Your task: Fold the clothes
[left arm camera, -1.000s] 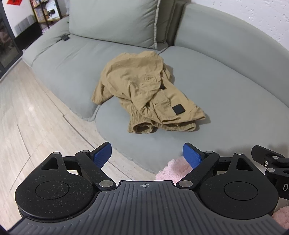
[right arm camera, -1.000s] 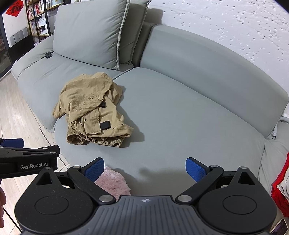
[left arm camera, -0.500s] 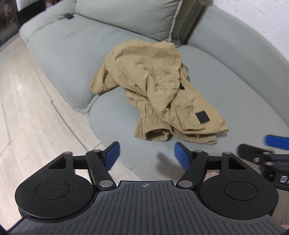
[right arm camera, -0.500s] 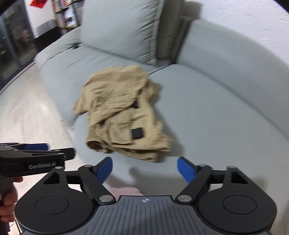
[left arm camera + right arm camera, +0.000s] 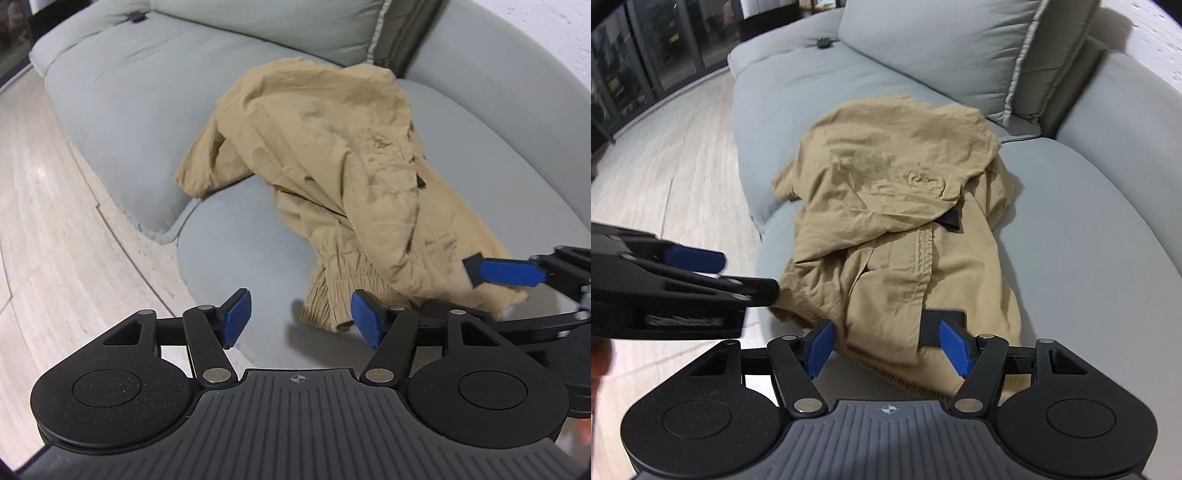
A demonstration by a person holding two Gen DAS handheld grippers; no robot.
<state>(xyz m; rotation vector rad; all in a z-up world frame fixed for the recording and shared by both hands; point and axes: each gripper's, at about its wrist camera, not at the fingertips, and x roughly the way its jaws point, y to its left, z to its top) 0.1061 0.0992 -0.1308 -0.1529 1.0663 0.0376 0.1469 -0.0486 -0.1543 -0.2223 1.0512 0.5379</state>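
We are seeing no containers here. The crumpled tan trousers point(image 5: 897, 236) are lying on the grey sofa point(image 5: 1089, 236) seat, their long axis running from 12 o'clock down to 6 o'clock in the right wrist view, elastic hem nearest us. Our right gripper point(image 5: 888, 349) is holding its jaws spread around that hem edge. Our left gripper point(image 5: 301, 319) is keeping its jaws spread too, the gathered cuff just beside its right pad.

**Grey sofa, one garment on it**

The grey sofa point(image 5: 236, 236) carries crumpled tan trousers point(image 5: 332, 158) across the seam between two seat cushions. A back cushion point(image 5: 942, 48) leans at the far side; a small dark object point(image 5: 823, 42) lies far left.
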